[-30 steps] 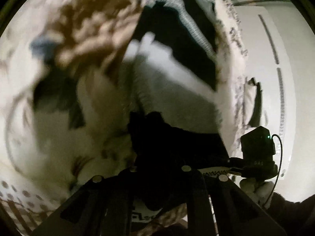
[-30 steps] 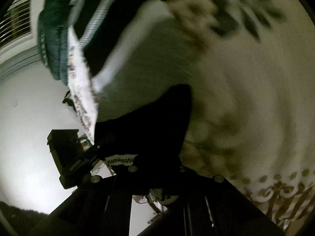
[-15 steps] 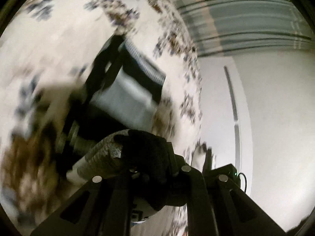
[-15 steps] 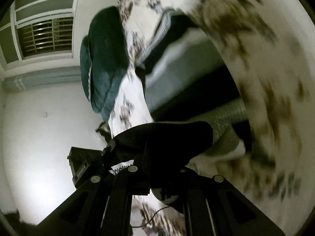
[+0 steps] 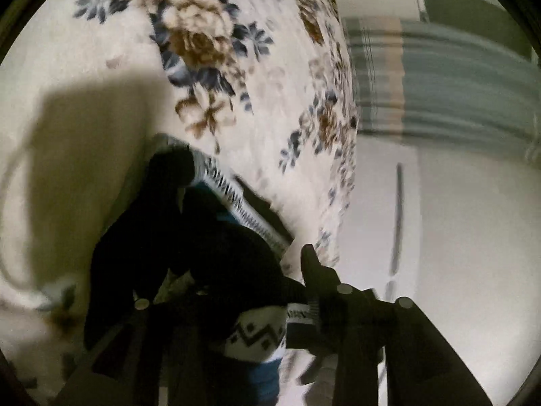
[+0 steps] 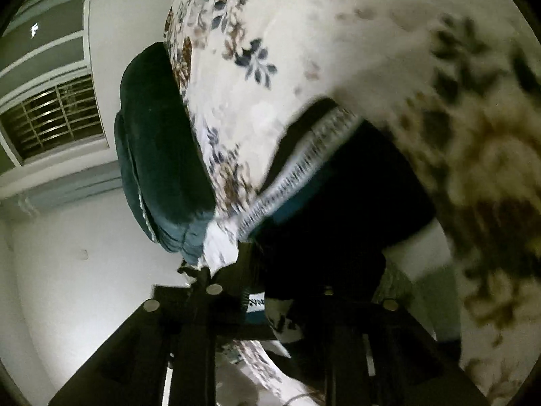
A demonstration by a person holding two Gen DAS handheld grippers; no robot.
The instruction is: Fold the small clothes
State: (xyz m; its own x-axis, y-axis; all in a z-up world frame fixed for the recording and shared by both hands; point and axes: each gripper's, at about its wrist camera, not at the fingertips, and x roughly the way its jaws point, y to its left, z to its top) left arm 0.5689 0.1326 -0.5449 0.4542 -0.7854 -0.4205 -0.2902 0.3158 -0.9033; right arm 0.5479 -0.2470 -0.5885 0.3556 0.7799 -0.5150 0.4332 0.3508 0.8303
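A small dark knit garment point(image 5: 216, 247) with white patterned bands and a teal stripe lies on the floral bedspread point(image 5: 236, 61). My left gripper point(image 5: 236, 308) is shut on its near edge, the black cloth bunched over the fingers. In the right wrist view the same garment point(image 6: 338, 196) is doubled over, its patterned band point(image 6: 304, 165) running along the fold. My right gripper point(image 6: 297, 297) is shut on the dark cloth at its near edge. The other gripper's body point(image 5: 321, 291) shows at the right of the left wrist view.
A dark teal pillow or folded blanket point(image 6: 159, 155) sits at the bed's edge. A barred window point(image 6: 57, 115) and white wall point(image 5: 439, 253) lie beyond the bed. The bedspread point(image 6: 338, 44) stretches around the garment.
Both grippers have carried the garment's near edge across over the rest of it, folding it. The views swung away from the striped cloth toward the bed edge and wall.
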